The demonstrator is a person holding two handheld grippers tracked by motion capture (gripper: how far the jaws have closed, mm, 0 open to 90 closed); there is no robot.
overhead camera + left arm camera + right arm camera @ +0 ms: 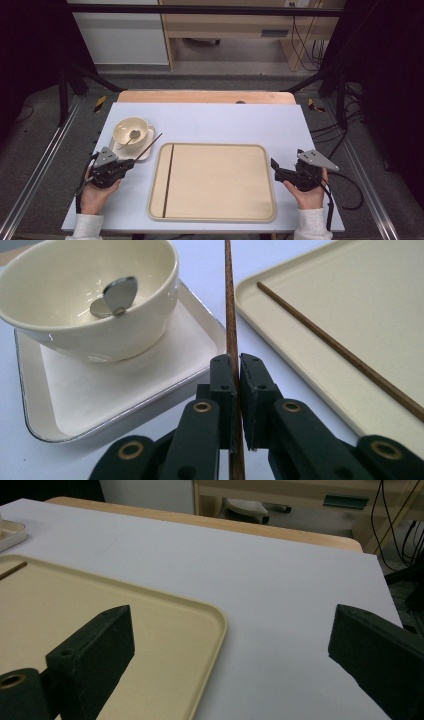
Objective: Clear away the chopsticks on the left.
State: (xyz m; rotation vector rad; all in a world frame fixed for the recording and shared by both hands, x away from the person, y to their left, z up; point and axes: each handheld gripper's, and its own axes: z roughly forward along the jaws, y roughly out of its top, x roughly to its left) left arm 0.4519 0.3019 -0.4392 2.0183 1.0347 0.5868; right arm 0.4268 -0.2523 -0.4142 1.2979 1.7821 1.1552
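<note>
On the left part of the white tabletop (225, 122) sits a cream bowl (130, 131) with a metal spoon (134, 135) lying inside it, bowl end up against the inner wall. The bowl stands on a small square cream plate (145, 150) with a raised rim. Beside it, in the middle of the tabletop, lies a large, shallow beige tray (220, 182) with rounded corners; one dark wooden chopstick (168, 180) lies flat in it, close to its left rim and running parallel to that rim.

The left claw (131, 162) is clamped on a second chopstick (148, 146), its two black jaws pressed together around the thin stick (the left gripper view shows this closely). This held chopstick is slender, round and dark brown with a visible wood grain. It points away from the person, passing over the corner of the square plate, in the narrow gap between that plate and the tray.

The right claw (274, 165) hovers at the tray's right rim with its jaws wide apart and nothing between them.

Beyond the tray, the far half of the tabletop is bare white surface, bordered at the back by a strip of light wood. The tray's right rim lies near the tabletop's right edge.
</note>
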